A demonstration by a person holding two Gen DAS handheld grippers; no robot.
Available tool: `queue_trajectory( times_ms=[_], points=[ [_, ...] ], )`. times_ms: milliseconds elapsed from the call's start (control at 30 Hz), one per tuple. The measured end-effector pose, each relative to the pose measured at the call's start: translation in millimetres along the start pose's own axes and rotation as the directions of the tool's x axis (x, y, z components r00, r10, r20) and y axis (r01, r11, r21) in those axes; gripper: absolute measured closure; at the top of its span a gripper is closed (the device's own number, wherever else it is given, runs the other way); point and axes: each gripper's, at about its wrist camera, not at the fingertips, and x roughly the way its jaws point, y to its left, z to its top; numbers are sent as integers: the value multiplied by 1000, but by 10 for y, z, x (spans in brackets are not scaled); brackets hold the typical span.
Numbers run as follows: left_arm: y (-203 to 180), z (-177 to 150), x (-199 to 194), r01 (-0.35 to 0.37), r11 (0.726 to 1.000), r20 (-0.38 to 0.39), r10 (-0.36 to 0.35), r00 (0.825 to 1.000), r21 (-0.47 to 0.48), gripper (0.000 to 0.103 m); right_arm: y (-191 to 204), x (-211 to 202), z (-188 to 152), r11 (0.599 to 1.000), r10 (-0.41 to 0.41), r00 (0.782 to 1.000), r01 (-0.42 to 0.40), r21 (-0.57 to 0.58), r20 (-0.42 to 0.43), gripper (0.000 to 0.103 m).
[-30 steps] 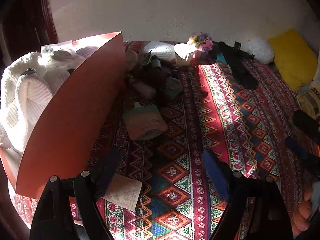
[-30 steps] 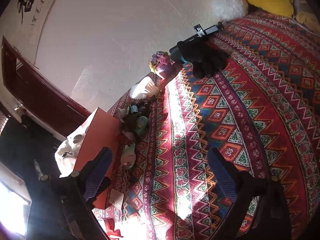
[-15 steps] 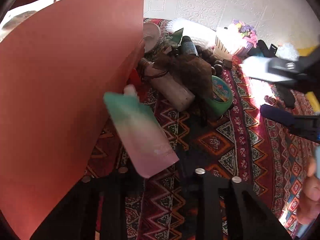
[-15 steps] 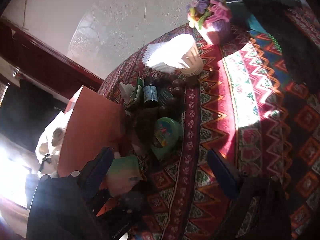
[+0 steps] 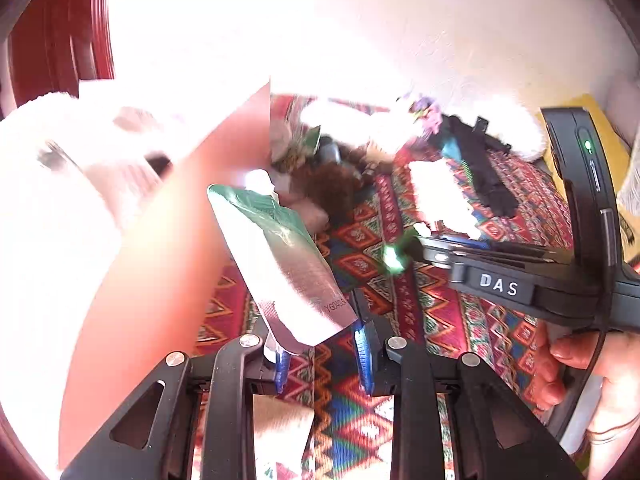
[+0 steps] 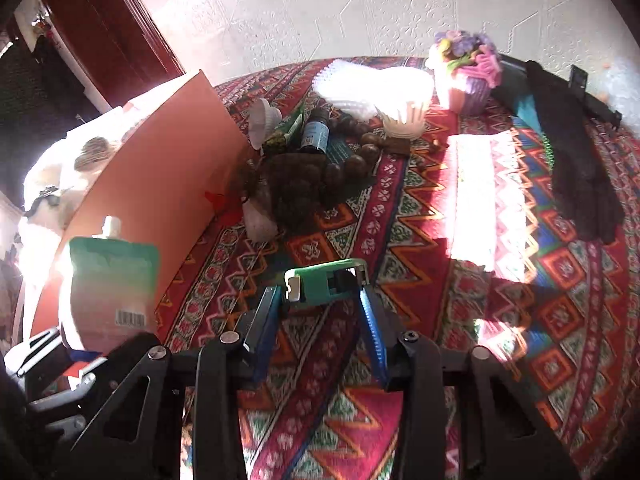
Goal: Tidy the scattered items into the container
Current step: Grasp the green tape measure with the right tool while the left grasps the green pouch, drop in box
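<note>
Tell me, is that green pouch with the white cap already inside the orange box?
Not yet. The green pouch is held up by its bottom edge in the left gripper, beside the orange box wall.

surface: patterned cloth (image 6: pixel 420 240) | on it: orange box (image 6: pixel 160 184), brown beads (image 6: pixel 352 164), black glove (image 6: pixel 576 168)

We count one pouch (image 6: pixel 110 280), one green tape (image 6: pixel 324 282), one blue bottle (image 6: pixel 316 134), one orange box (image 6: pixel 160 196), one flower pot (image 6: pixel 466 76), one black glove (image 6: pixel 576 160), two grippers (image 6: pixel 320 316) (image 5: pixel 320 354).
</note>
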Motion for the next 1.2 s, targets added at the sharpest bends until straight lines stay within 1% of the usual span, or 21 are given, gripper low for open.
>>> queue_trajectory(
  times_ms=[33,133,267,433,500,533,567,600,633,667,700,733,800,867,900,933,1000,1067,1133,1167,1200],
  points=[
    [-3,3,-153,-7,1000,24,6,1000,13,80,10,-156,-62,1000,8,1000,-8,5,15,103],
    [15,-39,-528,-30,999,79,28,996,36,80,130,-598,-177,1000,10,998,-10,-2,64,103],
    [168,-106,-828,-50,998,116,44,992,45,80,375,-1026,-213,999,24,994,-20,-37,104,103],
    [427,4,-1050,-53,999,156,52,986,4,80,714,-1369,-142,996,60,988,-49,-78,145,103],
    [574,58,-1116,-62,998,170,63,983,-10,80,867,-1342,-166,991,41,991,-24,-135,126,103],
    [654,84,-1139,-71,997,175,73,982,-18,80,917,-1229,-185,989,26,995,-11,-150,99,91],
    [738,114,-1151,-78,997,177,82,981,-27,80,938,-1082,-212,988,-5,998,16,-155,69,75],
    [818,144,-1155,-83,996,177,88,980,-39,80,924,-898,-233,986,-62,997,69,-151,50,22],
    [896,176,-1159,-88,995,180,95,979,-50,80,878,-714,-250,981,-130,990,135,-142,47,3],
    [969,207,-1169,-96,994,185,105,977,-59,80,813,-529,-257,974,-178,983,182,-138,41,7],
    [1033,239,-1175,-105,992,191,116,975,-67,80,733,-311,-238,970,-204,979,202,-133,4,17],
    [1102,273,-1181,-114,991,198,126,972,-75,80,632,-95,-217,973,-208,977,202,-111,-45,22],
    [1253,344,-1185,-142,986,208,158,965,-92,80,431,257,-178,979,-205,972,202,-42,-114,22],
    [1429,428,-1162,-179,978,211,199,957,-110,80,296,500,-154,978,-202,969,206,12,-143,22],
    [1531,472,-1144,-207,971,212,229,950,-118,80,257,588,-149,980,-188,971,194,32,-150,31],
    [1635,516,-1117,-247,961,213,269,939,-122,80,234,651,-153,981,-182,971,191,42,-157,43],
    [1838,577,-1041,-338,932,210,360,909,-134,79,239,650,-147,978,-196,969,204,38,-154,43],
    [2055,598,-990,-413,894,211,444,871,-174,76,263,549,-128,985,-155,978,163,52,-143,44],
    [2240,581,-954,-449,866,203,491,847,-219,53,339,315,-57,993,-73,993,81,88,-88,44],
    [2313,561,-954,-454,857,210,503,838,-244,27,433,159,7,995,-35,998,39,89,-47,44],
    [2374,542,-973,-456,851,217,511,831,-260,15,573,-14,88,997,3,1000,-3,71,0,44]
  ],
)
